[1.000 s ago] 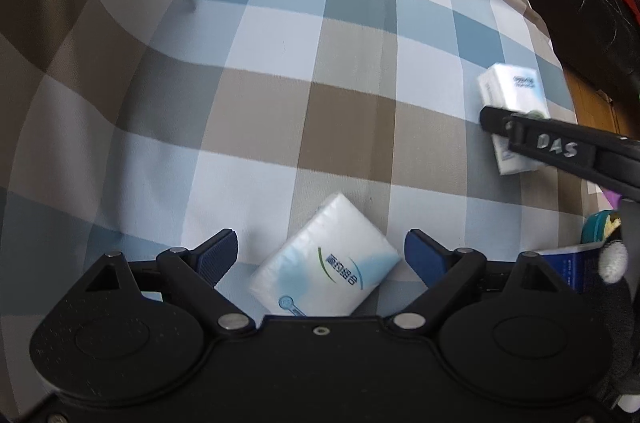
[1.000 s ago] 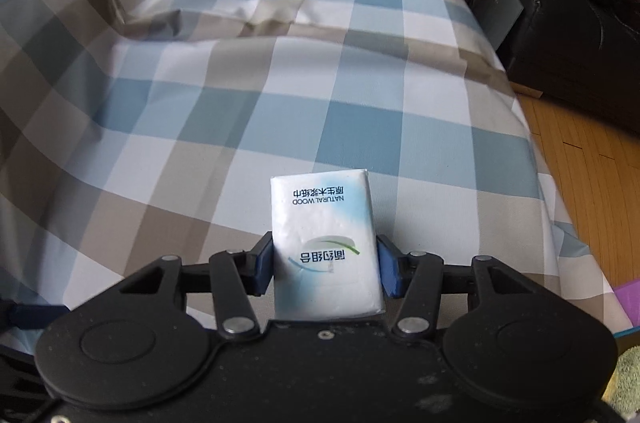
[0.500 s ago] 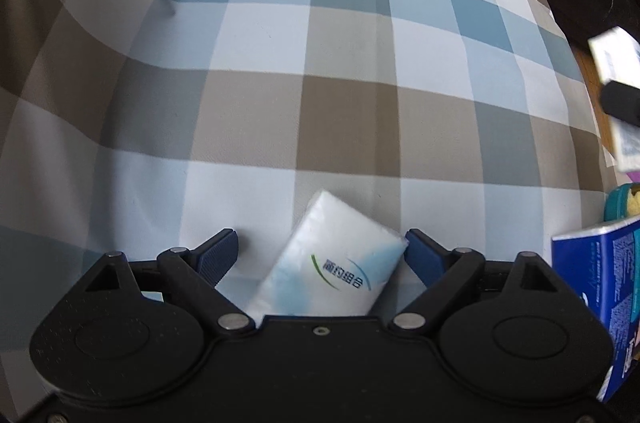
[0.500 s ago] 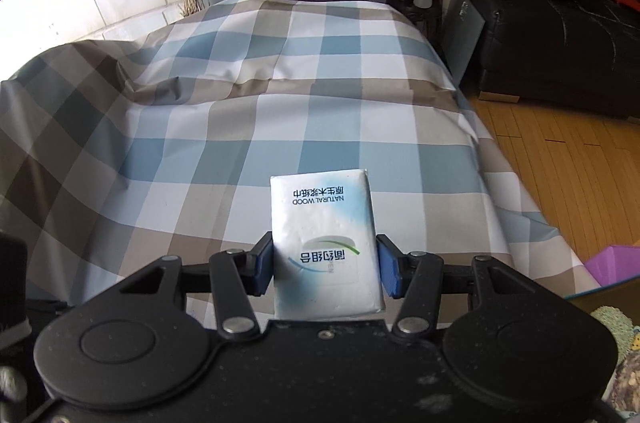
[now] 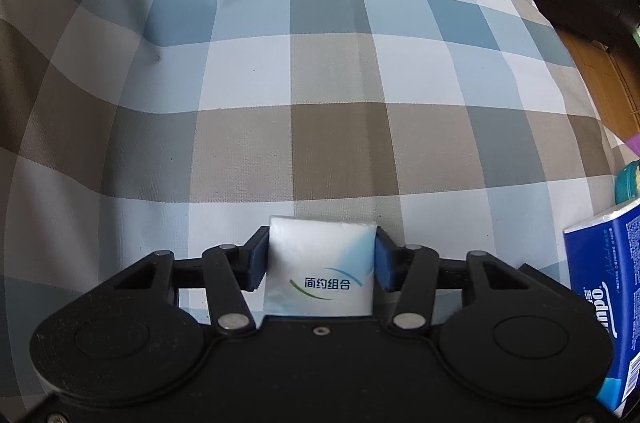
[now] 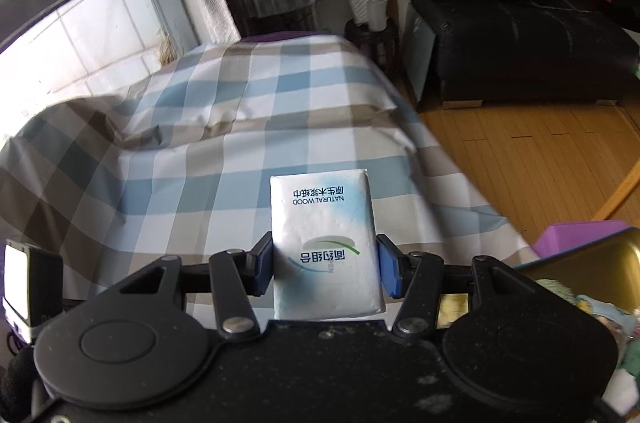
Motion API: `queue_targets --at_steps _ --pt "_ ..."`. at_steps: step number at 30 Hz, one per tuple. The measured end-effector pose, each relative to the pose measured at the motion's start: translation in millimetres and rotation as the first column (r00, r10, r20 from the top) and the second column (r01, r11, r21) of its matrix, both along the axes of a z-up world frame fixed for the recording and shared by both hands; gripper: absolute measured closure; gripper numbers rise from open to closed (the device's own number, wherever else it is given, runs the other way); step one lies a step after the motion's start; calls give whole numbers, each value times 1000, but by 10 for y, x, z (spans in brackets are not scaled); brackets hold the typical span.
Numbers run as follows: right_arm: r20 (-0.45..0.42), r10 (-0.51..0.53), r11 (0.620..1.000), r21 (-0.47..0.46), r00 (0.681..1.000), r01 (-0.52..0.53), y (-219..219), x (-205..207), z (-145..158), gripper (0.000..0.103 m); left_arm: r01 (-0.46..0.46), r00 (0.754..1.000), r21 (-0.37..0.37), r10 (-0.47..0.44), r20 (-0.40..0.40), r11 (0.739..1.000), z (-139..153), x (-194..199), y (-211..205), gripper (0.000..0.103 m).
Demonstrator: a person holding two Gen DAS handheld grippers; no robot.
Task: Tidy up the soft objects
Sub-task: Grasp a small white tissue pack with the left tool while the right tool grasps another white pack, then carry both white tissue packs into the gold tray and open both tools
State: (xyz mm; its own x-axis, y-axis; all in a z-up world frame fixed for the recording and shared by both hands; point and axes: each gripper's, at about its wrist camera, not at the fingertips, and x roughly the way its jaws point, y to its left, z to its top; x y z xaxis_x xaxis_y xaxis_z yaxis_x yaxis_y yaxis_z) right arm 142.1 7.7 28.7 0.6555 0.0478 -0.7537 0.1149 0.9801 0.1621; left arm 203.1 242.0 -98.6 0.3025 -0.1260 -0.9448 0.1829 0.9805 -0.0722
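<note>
A white pocket tissue pack [image 5: 320, 275] lies on the blue, brown and white checked cloth [image 5: 320, 63], low in the left wrist view. My left gripper [image 5: 321, 257] points steeply down at it; its jaws are closing and both blue pads press the pack's sides. In the right wrist view a second white tissue pack [image 6: 322, 219], its print upside down, is held above the checked cloth [image 6: 208, 167]. My right gripper [image 6: 326, 267] is shut on its lower half, and the pack sticks out forward between the fingers.
A blue wrapped tissue package [image 5: 604, 303] and a teal object [image 5: 628, 183] sit at the cloth's right edge. Right of the covered surface are a purple box [image 6: 572, 235], a gold tin [image 6: 592, 271], wooden floor [image 6: 540, 151] and a black sofa [image 6: 520, 35].
My left jaws have closed from wide open onto the pack, which turned square between them. The right gripper has risen and swung right with its pack, out of the left view.
</note>
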Motion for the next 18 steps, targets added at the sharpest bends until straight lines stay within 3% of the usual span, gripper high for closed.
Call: queue_targets --at_steps 7,13,15,18 --pt "77 -179 983 -13 981 181 -860 -759 375 52 20 999 11 -20 51 1000 122 -54 -63 53" --pt "49 -382 922 -46 923 384 -1752 -1489 334 52 49 990 -2 -48 133 999 462 -228 -197 53" --pt "29 -447 894 -29 894 448 -1987 -1676 296 52 61 987 -16 -58 153 998 608 -289 -273 53" --pt "27 -505 862 79 863 501 -2238 -1872 304 52 100 976 -20 -94 196 995 863 -422 -436 53"
